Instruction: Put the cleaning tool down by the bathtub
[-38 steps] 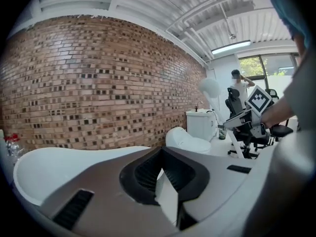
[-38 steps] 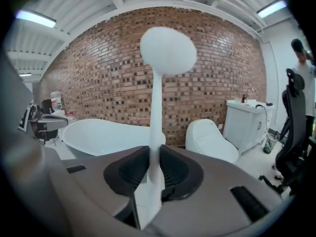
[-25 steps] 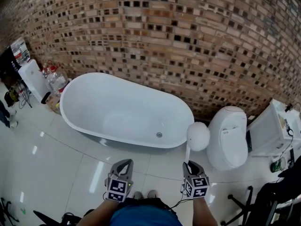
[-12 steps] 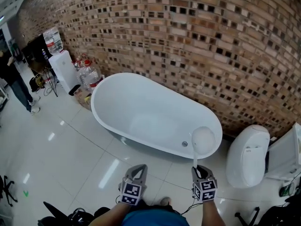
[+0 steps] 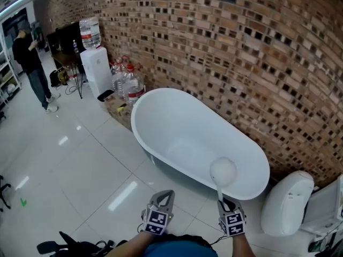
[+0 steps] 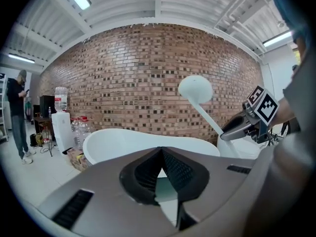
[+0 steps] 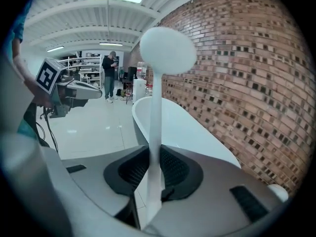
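The cleaning tool (image 5: 223, 171) is a white stick with a round white head. It stands upright in my right gripper (image 5: 223, 201), whose jaws are shut on its handle (image 7: 155, 132); the head (image 7: 168, 51) rises above them. The white oval bathtub (image 5: 177, 127) stands along the brick wall just ahead of the tool. My left gripper (image 5: 165, 196) hangs beside the right one, over the tiled floor. Its jaws (image 6: 161, 151) meet at the tips with nothing between them. The left gripper view also shows the tool (image 6: 195, 89) and the right gripper (image 6: 244, 127).
A white toilet (image 5: 286, 202) sits right of the tub. A water dispenser (image 5: 96, 63) and large bottles (image 5: 128, 82) stand by the tub's far end. A person (image 5: 32, 63) stands at the far left. Glossy white floor tiles (image 5: 80, 159) spread left of the tub.
The head view has swung left: tub and toilet slid right, while the dispenser, bottles and person came into view. Both grippers keep their pose, the tool still held upright.
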